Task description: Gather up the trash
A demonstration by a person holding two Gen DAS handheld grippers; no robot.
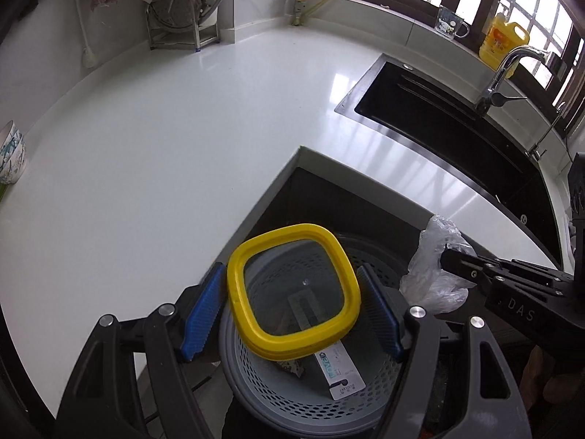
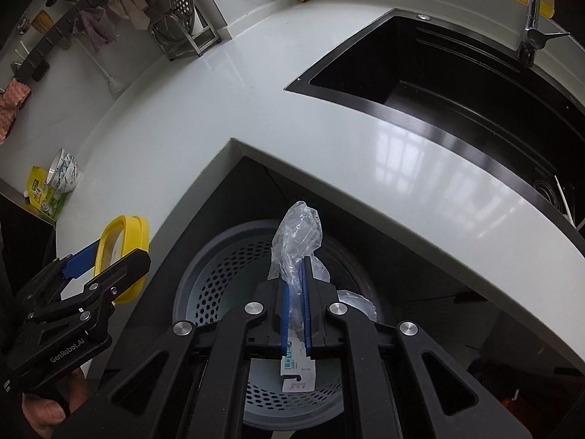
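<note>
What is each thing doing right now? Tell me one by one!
Yellow lid: held in the left gripper, above the bin.
Plastic bag: crumpled, pinched in the right gripper.
Grey bin: open, a card inside.
Sink: looks dry.
Faucet: off.

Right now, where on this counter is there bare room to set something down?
The white counter is bare between the dish rack, the stacked bowls and the sink. It is crowded over the grey bin, where both tools meet.
</note>
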